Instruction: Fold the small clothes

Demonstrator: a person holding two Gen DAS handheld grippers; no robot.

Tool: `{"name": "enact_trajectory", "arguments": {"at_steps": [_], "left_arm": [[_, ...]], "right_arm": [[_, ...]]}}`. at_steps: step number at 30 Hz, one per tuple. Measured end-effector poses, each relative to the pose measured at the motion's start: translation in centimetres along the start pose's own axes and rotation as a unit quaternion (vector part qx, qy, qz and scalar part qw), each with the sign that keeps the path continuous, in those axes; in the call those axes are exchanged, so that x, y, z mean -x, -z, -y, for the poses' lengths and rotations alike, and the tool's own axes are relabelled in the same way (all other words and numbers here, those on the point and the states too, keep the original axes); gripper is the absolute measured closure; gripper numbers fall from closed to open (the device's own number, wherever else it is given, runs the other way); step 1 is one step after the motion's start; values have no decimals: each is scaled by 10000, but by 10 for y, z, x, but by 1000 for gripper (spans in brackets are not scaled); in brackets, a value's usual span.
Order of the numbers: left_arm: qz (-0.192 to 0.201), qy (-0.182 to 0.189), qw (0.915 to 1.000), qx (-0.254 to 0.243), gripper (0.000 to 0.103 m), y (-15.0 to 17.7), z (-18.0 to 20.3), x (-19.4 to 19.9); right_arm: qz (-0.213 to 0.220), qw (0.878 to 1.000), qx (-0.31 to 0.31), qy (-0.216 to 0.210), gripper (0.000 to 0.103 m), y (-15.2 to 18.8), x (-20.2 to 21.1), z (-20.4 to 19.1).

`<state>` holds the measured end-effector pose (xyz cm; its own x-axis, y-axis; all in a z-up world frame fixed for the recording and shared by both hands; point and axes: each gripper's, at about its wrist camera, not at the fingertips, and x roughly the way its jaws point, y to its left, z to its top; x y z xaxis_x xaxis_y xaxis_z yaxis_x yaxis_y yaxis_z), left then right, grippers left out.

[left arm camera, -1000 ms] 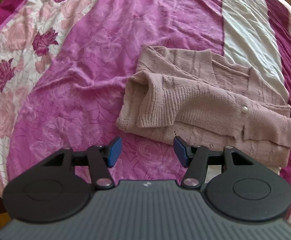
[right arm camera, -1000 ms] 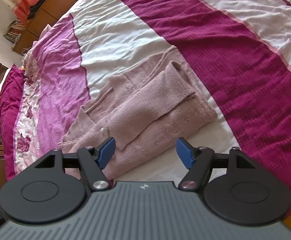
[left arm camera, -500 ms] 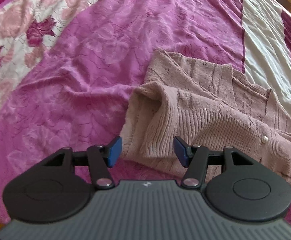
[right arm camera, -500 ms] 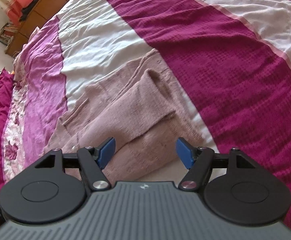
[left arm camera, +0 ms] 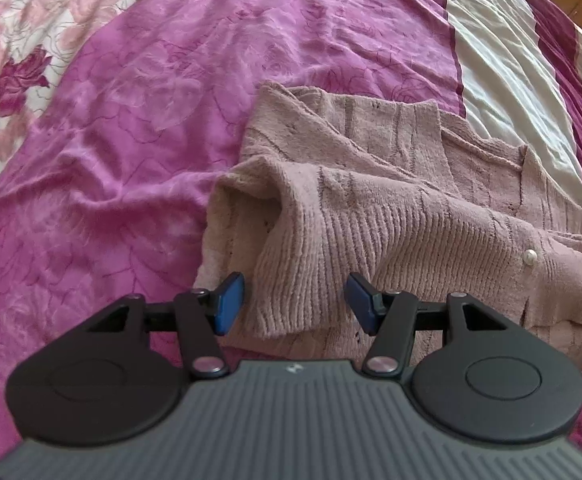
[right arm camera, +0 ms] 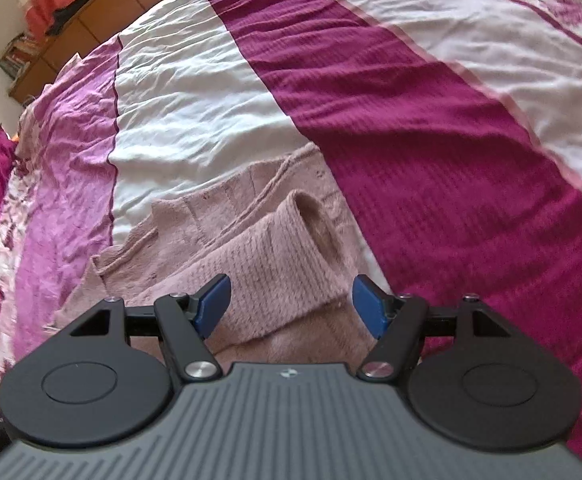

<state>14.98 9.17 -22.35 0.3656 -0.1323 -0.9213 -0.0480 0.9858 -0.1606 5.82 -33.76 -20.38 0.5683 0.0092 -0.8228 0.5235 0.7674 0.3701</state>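
- Left wrist view: the dusty-pink knit cardigan (left arm camera: 391,208) lies partly folded on the bedspread (left arm camera: 139,128), mostly on the magenta rose-print band, with its far edge reaching the white stripe.
- One ribbed sleeve (left arm camera: 311,256) is folded across the body, its cuff end pointing at the camera. A small pearl button (left arm camera: 530,257) shows on the right.
- The left gripper (left arm camera: 295,304) has its blue pads spread wide, sitting on either side of that cuff and not pinching it.
- Right wrist view: the same cardigan (right arm camera: 227,216) from the other end, the other sleeve (right arm camera: 287,264) folded over with its cuff opening gaping.
- The right gripper (right arm camera: 291,304) is spread wide too, straddling the sleeve, nothing clamped.
- Wooden furniture (right arm camera: 91,12) sits past the bed's far edge.
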Motion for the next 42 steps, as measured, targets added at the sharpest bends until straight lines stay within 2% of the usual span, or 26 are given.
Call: {"name": "enact_trajectory", "arguments": {"at_steps": [3, 5, 6, 7, 8, 9, 10, 13, 17, 22, 28, 33, 36, 38, 39, 40, 42], "left_arm": [[-34, -16, 10000, -90, 46, -2, 1, -6], [-43, -19, 9999, -110, 46, -3, 2, -8], [-41, 4, 9999, -126, 49, -4, 2, -9], [-42, 58, 9998, -173, 65, -5, 3, -10], [-94, 147, 9996, -215, 86, -6, 4, -11], [-152, 246, 9993, -228, 89, -7, 4, -11], [-153, 348, 9990, -228, 89, -7, 4, -10], [-21, 583, 9979, -276, 90, -11, 7, 0], [234, 947, 9952, 124, 90, -25, 1, 16], [653, 1091, 9906, 496, 90, -56, -4, 24], [766, 839, 9923, 503, 90, -90, -2, 4], [502, 502, 9964, 467, 86, -103, 0, -19], [526, 370, 9971, 414, 72, -103, 1, -19], [575, 338, 9970, 389, 57, -101, 0, -16], [590, 350, 9970, 354, 56, -100, -1, -14], [584, 363, 9971, 317, 56, -99, -1, -14], [522, 379, 9976, 238, 56, -97, -1, -14]], "right_arm": [[-48, 9999, 160, -2, 33, -2, -8, -2], [-96, 9993, 366, -5, 43, -3, -14, -4], [-134, 9988, 480, 4, 57, -3, -16, -6], [-178, 9980, 605, 5, 74, -4, -18, -9], [-218, 9973, 706, 17, 80, -4, -20, -11], [-246, 9968, 757, -10, 91, -5, -20, -12], [-260, 9969, 736, -82, 95, -6, -19, -12], [-239, 9974, 558, -390, 98, -15, -13, -11], [-130, 9967, 248, -761, 98, -32, -7, -12], [123, 9953, -139, -947, 98, -62, -15, -14], [375, 9965, -183, -728, 98, -90, -44, -25], [304, 9980, -366, -413, 96, -102, -69, -27], [234, 9981, -334, -468, 83, -98, -68, -28], [150, 9987, -131, -475, 69, -92, -65, -32], [63, 9990, 11, -449, 56, -89, -64, -36], [-40, 9990, 181, -411, 49, -86, -64, -40], [-127, 9976, 541, -405, 45, -81, -64, -50]]}}
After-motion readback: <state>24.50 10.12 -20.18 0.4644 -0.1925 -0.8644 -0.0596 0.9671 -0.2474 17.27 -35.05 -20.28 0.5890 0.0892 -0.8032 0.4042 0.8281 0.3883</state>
